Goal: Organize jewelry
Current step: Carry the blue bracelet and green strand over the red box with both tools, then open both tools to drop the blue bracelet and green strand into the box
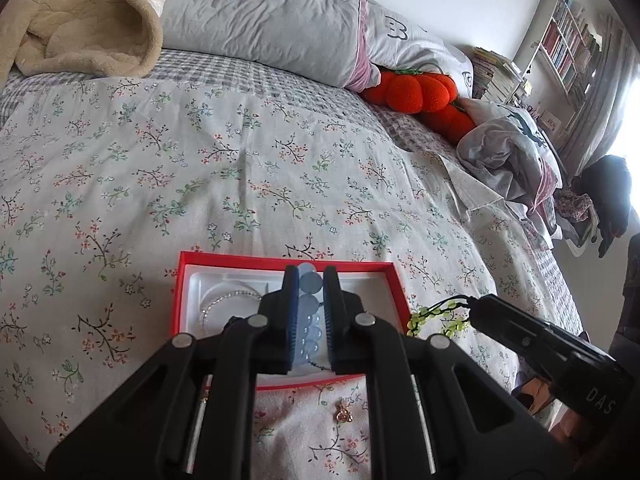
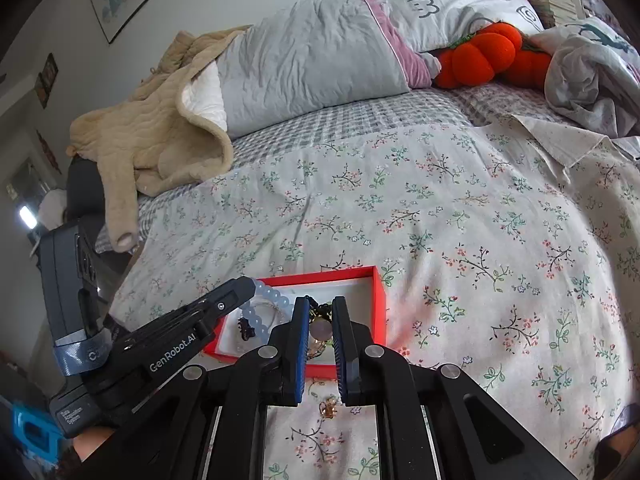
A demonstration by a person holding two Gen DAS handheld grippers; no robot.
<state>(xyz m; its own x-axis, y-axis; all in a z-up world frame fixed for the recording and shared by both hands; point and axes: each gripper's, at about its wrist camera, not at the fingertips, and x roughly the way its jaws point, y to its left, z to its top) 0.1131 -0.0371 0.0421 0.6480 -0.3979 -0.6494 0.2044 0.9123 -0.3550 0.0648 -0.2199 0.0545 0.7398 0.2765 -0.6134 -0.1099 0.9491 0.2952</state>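
Floral bedding covers a bed, with a beige fleece blanket heaped at the far left, a grey pillow beside it, and orange pumpkin plushies further right against a second pillow. Stacked books and a white bookshelf stand at the far right by the window.

On the near part of the bed sits a red jewelry box with a white liner. A clear beaded bracelet lies in its left side. Over the box's middle, the left gripper is clamped on a pale blue bead bracelet, the beads pinched between its blue pads and hanging above the liner. A small gold charm lies on the sheet just in front of the box.

Right of the box, the right gripper has its fingers closed on a yellow-green bead necklace with a dark cord; from its own camera a round pale pendant sits between the pads, above the box's right end.
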